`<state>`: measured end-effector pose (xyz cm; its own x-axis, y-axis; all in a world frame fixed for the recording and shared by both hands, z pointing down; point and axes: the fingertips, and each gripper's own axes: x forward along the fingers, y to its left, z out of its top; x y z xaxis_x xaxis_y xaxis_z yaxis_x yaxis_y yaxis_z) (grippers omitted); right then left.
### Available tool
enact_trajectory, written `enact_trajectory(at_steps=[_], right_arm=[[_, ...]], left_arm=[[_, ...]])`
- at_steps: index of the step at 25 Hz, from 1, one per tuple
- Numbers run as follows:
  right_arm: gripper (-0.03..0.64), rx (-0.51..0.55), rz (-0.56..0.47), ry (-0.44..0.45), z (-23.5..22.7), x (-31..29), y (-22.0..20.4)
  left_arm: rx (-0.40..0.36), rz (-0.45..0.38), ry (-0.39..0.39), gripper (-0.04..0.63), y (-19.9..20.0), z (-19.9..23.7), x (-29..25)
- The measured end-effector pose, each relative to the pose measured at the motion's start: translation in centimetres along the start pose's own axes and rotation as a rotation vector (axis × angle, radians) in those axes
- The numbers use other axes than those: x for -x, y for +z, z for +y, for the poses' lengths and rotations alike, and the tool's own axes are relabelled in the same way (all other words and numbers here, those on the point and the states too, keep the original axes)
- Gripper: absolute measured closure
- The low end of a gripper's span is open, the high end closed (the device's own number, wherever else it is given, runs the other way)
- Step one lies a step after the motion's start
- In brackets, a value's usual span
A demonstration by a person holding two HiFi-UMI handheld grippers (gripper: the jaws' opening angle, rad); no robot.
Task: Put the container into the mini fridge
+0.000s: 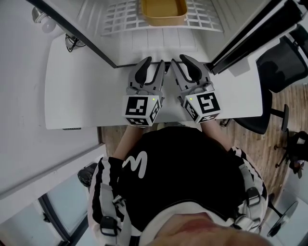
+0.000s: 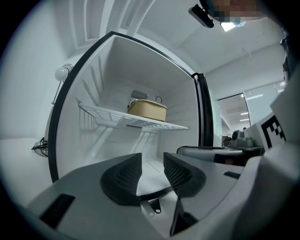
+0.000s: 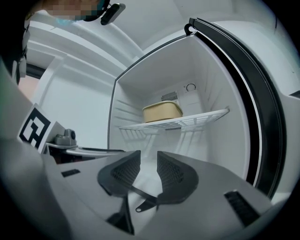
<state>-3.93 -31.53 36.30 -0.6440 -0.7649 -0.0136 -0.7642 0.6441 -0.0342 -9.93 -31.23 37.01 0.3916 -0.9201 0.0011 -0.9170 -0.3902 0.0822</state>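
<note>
Head view: I'm holding the left gripper (image 1: 150,67) and right gripper (image 1: 184,67) side by side at frame centre, over the white worktop (image 1: 77,91), both facing the open mini fridge (image 1: 159,45). The tan container (image 1: 163,12) is sitting at top centre on the wire shelf (image 1: 118,21), i.e. already inside and well apart from both grippers.

Left gripper view: the left gripper (image 2: 152,169) is showing its jaws parted w/ a clear gap, nothing btwn them but the fridge floor beyond, so it's released & empty. The container (image 2: 147,110) is resting mid-frame, toward the back of the shelf (image 2: 108,116).

Right gripper view: same story. The right gripper (image 3: 149,169) is parted, holding nothing. The container (image 3: 162,112) is sitting upright on the shelf, centre frame, near the back wall.

Handling, my guess: it's looking like a shallow rigid plastic tub w/ rounded corners, prob. light, walls smooth so maybe a bit slippery. If I'm nudging it again, I'm taking it at opposite short walls just under the rim, one gripper per side, keeping it level.
</note>
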Motion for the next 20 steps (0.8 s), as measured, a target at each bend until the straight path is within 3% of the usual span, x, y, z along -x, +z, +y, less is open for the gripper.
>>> enact_trajectory(at_steps=[20], right_arm=[[0.588,-0.058,0.024,0.033,-0.1,0.8,-2.6]], left_arm=[[-0.012,0.003,0.015,0.571,-1.6,-0.2,0.3]])
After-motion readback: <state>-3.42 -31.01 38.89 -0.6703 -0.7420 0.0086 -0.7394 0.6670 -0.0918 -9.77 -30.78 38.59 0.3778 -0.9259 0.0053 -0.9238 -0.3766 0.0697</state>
